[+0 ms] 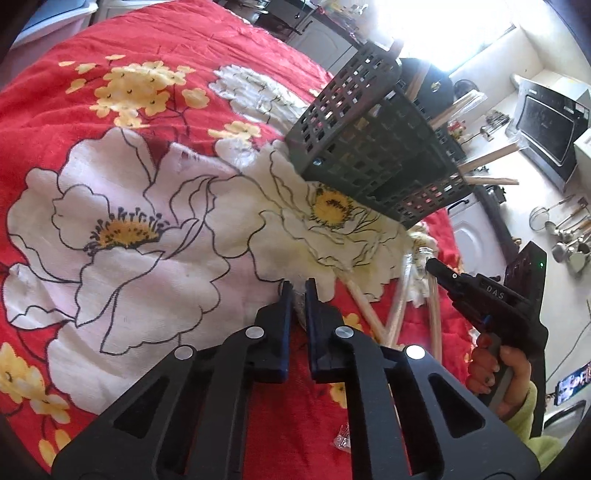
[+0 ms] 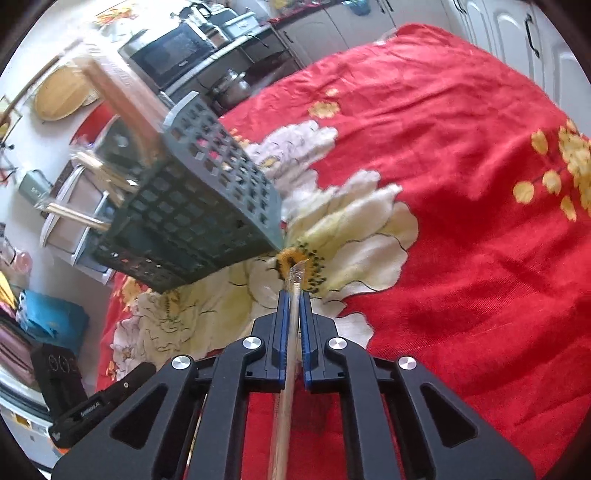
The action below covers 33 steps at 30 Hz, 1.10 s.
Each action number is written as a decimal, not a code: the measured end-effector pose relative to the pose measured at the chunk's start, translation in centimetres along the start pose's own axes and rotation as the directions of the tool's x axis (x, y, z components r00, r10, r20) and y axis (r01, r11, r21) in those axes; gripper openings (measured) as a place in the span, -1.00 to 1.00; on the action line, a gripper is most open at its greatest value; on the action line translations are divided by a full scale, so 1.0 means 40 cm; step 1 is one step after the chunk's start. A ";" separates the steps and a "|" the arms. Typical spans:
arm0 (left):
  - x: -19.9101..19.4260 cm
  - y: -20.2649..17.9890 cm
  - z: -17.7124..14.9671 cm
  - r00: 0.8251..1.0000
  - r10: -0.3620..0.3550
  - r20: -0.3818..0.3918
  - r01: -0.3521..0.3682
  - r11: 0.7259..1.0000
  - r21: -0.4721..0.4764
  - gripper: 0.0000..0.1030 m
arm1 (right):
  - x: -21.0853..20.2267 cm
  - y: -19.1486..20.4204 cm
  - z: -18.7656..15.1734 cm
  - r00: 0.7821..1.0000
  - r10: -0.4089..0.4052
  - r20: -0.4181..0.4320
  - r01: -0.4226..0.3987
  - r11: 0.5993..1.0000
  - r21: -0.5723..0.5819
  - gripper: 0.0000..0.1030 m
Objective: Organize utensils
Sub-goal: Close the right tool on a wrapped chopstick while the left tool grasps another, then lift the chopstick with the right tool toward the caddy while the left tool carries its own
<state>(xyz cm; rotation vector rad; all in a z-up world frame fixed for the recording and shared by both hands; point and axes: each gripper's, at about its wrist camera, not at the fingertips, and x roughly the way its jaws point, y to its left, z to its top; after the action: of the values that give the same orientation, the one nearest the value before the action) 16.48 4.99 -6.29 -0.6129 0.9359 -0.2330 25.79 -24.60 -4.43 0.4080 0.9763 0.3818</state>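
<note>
Home kitchen: microwave (image 1: 550, 122), cabinets (image 2: 498, 33), hanging ladles (image 1: 569, 229).

Cloth (image 1: 155, 48): red ground, printed with large white flowers outlined in black, yellow centres with dark specks, and clusters of small yellow blossoms. Basket (image 1: 369, 147): dark grey-green, grid of square holes on all visible sides. Sticks (image 1: 491, 155) in basket: pale wood. Left gripper (image 1: 298, 286) and right gripper (image 2: 294, 295): black, blue finger pads, silver pins. Sleeve (image 1: 528, 417): yellow-green.
</note>
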 end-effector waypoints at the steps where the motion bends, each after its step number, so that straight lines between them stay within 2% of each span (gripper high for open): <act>1: -0.006 -0.003 0.003 1.000 -0.009 0.007 0.009 1.000 0.001 -0.93 | -0.008 0.008 0.000 1.000 0.004 0.008 -0.004 1.000 -0.011 -0.88; 4: -0.032 -0.020 0.017 0.999 -0.026 0.038 0.025 1.000 0.012 -0.94 | -0.030 0.029 0.002 0.999 0.015 0.028 -0.014 0.999 -0.042 -0.88; 13: -0.110 -0.035 0.089 0.986 0.010 0.167 -0.016 0.999 0.033 -0.95 | -0.089 0.101 0.011 0.995 0.055 0.079 -0.045 0.990 -0.131 -0.89; 17: -0.143 -0.048 0.113 0.979 -0.004 0.205 -0.005 0.999 0.044 -0.95 | -0.115 0.133 0.014 0.992 0.074 0.101 -0.056 0.984 -0.170 -0.89; 33: -0.196 -0.192 0.124 0.962 -0.119 0.245 0.076 0.981 0.179 -0.96 | -0.205 0.207 0.024 0.975 0.134 0.176 -0.086 0.962 -0.258 -0.89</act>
<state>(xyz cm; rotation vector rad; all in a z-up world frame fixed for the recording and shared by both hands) 16.46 4.19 5.72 -0.5189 0.6304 -0.3108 21.41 -21.62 5.97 0.2647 0.7079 0.5498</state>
